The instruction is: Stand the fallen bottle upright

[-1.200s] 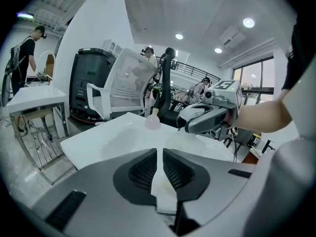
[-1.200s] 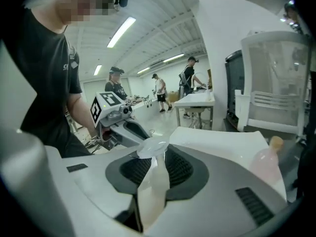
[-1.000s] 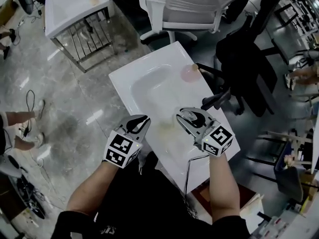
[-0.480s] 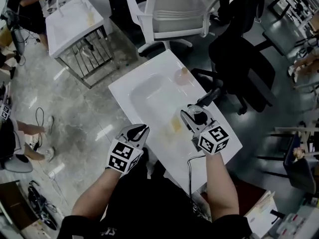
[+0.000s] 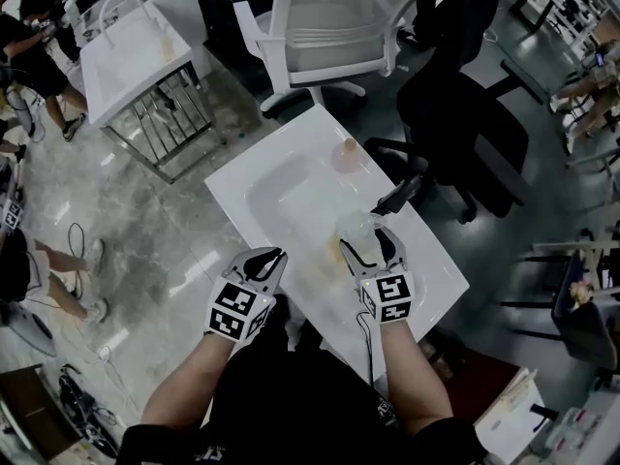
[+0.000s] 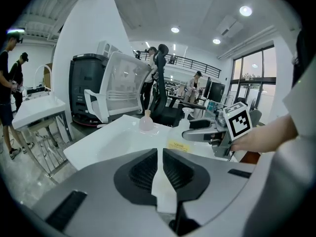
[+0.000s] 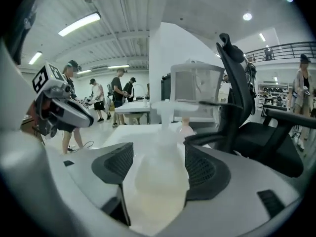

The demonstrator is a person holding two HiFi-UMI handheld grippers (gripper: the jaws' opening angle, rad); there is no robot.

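Black short-sleeved top [image 5: 291, 395]; grey left gripper [image 5: 274, 254] and right gripper [image 5: 368, 238] with black-and-white marker cubes [image 5: 235, 308]

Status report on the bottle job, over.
Left gripper shut, empty. Right gripper: jaws have just been opening, pump bottle upright between them on the sink top. Pink bottle stands apart at the far rim; nothing blocking.

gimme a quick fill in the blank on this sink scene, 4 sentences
1. The pump bottle stands ___ on the white sink.
2. It is between the jaws of the ___ gripper.
3. The left gripper has its jaws ___ and empty.
4. The small bottle at the far rim is ___.
Missing: upright; right; shut; pink.
Note: the right gripper's jaws have just been opening.
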